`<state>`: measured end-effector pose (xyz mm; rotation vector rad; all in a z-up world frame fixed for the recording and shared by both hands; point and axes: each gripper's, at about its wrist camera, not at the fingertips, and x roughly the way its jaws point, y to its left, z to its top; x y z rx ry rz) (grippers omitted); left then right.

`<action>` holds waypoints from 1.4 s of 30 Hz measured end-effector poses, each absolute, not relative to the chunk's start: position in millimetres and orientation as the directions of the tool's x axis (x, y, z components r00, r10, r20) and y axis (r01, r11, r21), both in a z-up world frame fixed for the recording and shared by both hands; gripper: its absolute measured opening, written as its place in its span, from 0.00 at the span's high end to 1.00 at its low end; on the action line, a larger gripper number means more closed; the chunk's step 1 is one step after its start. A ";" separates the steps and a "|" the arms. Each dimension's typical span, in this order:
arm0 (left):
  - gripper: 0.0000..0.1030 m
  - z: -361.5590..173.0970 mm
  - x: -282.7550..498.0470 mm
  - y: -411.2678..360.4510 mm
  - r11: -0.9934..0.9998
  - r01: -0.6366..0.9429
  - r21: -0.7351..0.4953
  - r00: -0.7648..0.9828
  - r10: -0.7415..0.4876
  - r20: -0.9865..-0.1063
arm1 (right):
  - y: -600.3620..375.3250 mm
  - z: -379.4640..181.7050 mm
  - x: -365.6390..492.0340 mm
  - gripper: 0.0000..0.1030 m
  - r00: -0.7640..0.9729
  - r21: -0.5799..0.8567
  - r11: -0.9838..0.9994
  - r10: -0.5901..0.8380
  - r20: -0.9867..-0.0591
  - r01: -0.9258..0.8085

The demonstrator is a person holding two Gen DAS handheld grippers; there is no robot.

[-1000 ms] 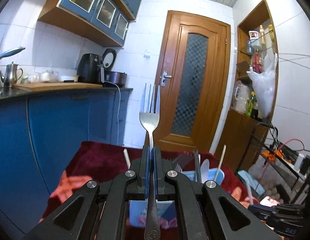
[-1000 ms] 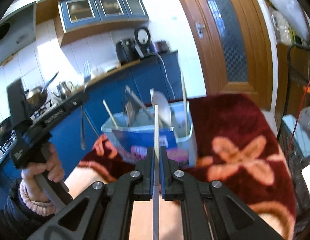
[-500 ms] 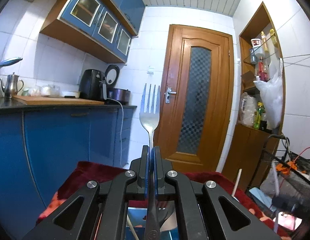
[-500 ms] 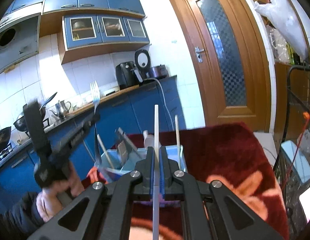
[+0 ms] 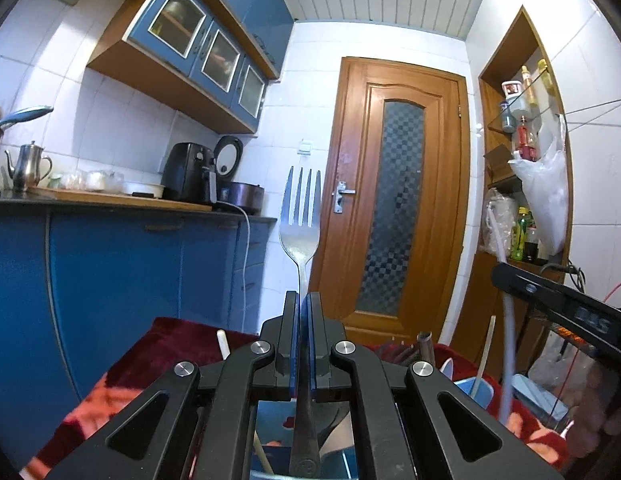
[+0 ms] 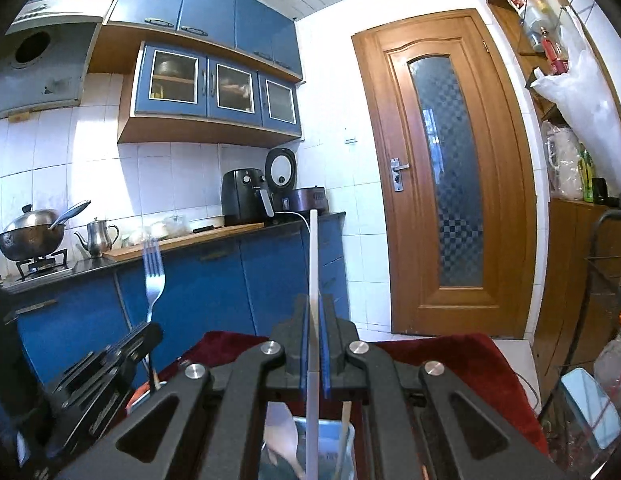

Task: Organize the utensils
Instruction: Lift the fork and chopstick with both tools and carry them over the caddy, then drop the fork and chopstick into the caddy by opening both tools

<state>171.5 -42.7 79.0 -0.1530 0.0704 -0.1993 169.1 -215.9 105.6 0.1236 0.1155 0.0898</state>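
Note:
My left gripper point(image 5: 302, 300) is shut on a steel fork point(image 5: 301, 216), held upright with the tines up. My right gripper point(image 6: 314, 304) is shut on a white chopstick point(image 6: 313, 256), also upright. Both are held above a light blue utensil box point(image 5: 480, 390) with several utensils standing in it; it also shows under my right gripper point(image 6: 334, 436). In the right wrist view the left gripper point(image 6: 110, 360) and its fork point(image 6: 153, 272) are at the lower left. In the left wrist view the right gripper point(image 5: 558, 300) and its chopstick point(image 5: 506, 332) are at the right.
The box stands on a table with a dark red flowered cloth point(image 6: 470, 356). Blue kitchen cabinets point(image 5: 110, 272) with a worktop run along the left. A wooden door point(image 5: 394, 200) is ahead. A wire rack point(image 6: 606, 300) and shelves stand at the right.
Both grippers have tilted up and risen, so the utensil box has dropped to the bottom of both views. The fork and chopstick stay gripped.

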 end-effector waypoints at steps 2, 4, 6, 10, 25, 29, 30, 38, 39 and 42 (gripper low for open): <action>0.97 76.9 169.9 -44.9 0.970 0.189 -0.151 0.979 -0.199 -0.053 | -215.8 97.8 174.4 0.94 0.987 0.141 0.986 0.107 -0.119 -0.090; 0.97 74.5 170.0 -47.2 0.970 0.193 -0.146 0.977 -0.203 -0.060 | -216.1 91.2 176.2 0.94 0.984 0.146 0.985 0.112 -0.136 -0.092; 0.97 71.2 171.2 -48.6 0.971 0.193 -0.145 0.975 -0.206 -0.082 | -215.2 83.6 174.8 0.94 0.980 0.142 0.985 0.117 -0.160 -0.094; 0.96 70.2 166.2 -48.1 0.971 0.196 -0.138 0.974 -0.210 -0.092 | -212.7 76.4 168.1 0.94 0.975 0.116 0.989 0.117 -0.191 -0.095; 0.97 89.7 146.8 -25.9 0.964 0.210 -0.161 0.972 -0.224 -0.070 | -209.2 62.2 151.0 0.87 0.945 0.145 0.982 0.162 -0.285 -0.124; 0.97 90.8 147.0 -21.9 0.958 0.218 -0.187 0.970 -0.233 -0.066 | -210.3 65.5 141.8 0.71 0.939 0.171 0.976 0.179 -0.295 -0.132; 0.97 90.9 148.4 -21.7 0.956 0.219 -0.196 0.969 -0.237 -0.072 | -210.0 66.0 139.0 0.71 0.938 0.172 0.976 0.178 -0.299 -0.131; 0.97 88.7 157.3 -19.2 0.942 0.206 -0.266 0.967 -0.237 -0.093 | -215.7 72.0 112.8 0.66 0.932 0.180 0.979 0.151 -0.329 -0.095; 0.97 86.3 158.0 -21.2 0.942 0.206 -0.264 0.965 -0.240 -0.105 | -216.5 71.7 112.3 0.66 0.930 0.181 0.979 0.152 -0.335 -0.095; 0.97 79.9 156.6 -26.5 0.945 0.205 -0.257 0.962 -0.243 -0.124 | -219.5 67.5 105.5 0.66 0.925 0.180 0.979 0.153 -0.349 -0.094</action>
